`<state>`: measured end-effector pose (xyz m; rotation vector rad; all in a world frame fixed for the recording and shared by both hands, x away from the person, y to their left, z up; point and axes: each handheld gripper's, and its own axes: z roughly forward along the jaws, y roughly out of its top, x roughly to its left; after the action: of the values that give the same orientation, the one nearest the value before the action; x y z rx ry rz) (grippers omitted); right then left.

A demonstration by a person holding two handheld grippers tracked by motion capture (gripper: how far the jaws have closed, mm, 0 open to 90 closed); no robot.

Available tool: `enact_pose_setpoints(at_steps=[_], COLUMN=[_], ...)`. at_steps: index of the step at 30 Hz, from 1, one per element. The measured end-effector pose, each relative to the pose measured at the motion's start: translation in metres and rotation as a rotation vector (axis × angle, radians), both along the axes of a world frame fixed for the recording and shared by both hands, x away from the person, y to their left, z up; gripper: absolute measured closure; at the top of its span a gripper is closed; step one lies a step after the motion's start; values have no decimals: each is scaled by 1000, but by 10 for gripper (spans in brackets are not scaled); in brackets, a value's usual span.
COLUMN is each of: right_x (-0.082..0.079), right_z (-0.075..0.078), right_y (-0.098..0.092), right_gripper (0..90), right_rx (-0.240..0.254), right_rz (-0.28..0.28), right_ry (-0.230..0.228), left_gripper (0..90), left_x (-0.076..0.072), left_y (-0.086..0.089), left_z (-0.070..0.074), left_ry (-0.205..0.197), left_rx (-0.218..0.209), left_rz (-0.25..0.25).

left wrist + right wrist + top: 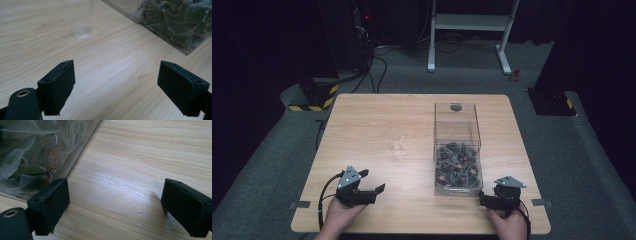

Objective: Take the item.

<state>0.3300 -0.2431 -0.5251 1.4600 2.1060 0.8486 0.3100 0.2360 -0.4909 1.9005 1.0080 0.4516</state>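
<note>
A clear plastic box (456, 147) stands on the wooden table (362, 115) right of centre, its near half packed with dark pyramid tea bags (458, 167). An empty clear glass (394, 140) stands left of the box. My left gripper (373, 184) rests open near the table's front left, jaws pointing right toward the box; its view shows the glass base (80, 32) and the tea bags (180, 20) ahead. My right gripper (490, 196) is open at the box's near right corner. Its left jaw sits beside the box wall (75, 157), where a tea bag tag (53, 156) shows.
The table's front edge runs just under both hands. Grey carpet surrounds the table. A white desk frame (472, 25) stands at the back, with black stands and yellow-black hazard tape (312, 100) at the back left. Bare wood lies between glass and left gripper.
</note>
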Motion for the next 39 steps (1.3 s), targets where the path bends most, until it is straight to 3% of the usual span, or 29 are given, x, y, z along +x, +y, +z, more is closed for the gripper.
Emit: enact_pose_setpoints(at_steps=[6,15,17,27,39], right_x=[0,0,0,0,0], right_z=[0,0,0,0,0], right_y=[0,0,0,0,0], right_gripper=[81,80,80,81,80], right_rx=[0,0,0,0,1], right_rz=[1,2,2,4,6], right_ry=[0,0,0,0,1], left_gripper=[152,152,153,154,163], left_x=[-1,4,5,5,9], left_y=[-8,-21,-22,-31,-52], left_z=[5,13,14,21,30], left_ry=[-11,-23,-19,-37,-49], left_rx=[6,49,29,31,19], left_rz=[-32,-75,-79,-83,-133])
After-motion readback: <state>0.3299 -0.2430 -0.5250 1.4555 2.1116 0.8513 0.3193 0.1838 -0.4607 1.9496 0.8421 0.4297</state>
